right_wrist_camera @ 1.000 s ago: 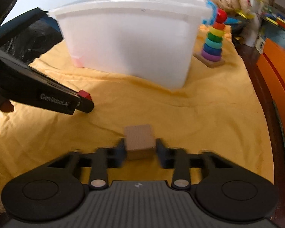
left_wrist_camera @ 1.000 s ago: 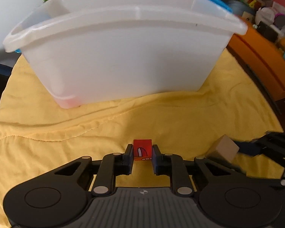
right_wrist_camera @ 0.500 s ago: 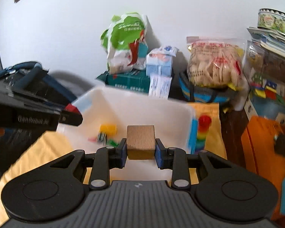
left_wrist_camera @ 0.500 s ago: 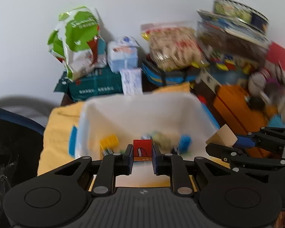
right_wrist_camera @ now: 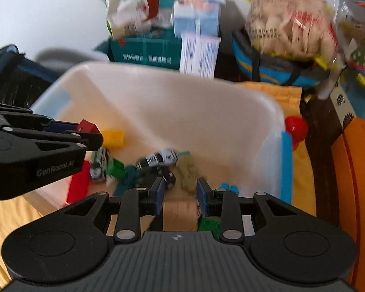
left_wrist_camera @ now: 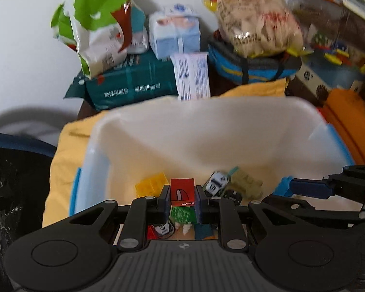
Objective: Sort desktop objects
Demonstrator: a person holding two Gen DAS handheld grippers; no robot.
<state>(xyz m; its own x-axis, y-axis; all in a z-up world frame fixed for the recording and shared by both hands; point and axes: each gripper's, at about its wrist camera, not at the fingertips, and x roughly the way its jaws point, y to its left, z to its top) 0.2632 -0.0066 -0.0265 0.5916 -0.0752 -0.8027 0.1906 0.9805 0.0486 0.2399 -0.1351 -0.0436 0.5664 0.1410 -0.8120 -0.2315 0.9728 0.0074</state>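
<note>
White bin (left_wrist_camera: pixel 206 131) below, red block (left_wrist_camera: pixel 182 189) between left tool (left_wrist_camera: pixel 182 200) fingers

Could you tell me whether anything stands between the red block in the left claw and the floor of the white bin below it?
Nothing blocks the drop. The left claw holds the red block inside the rim of the white bin. Only toys already sorted lie beneath, such as the green block, so it would land on them.
</note>
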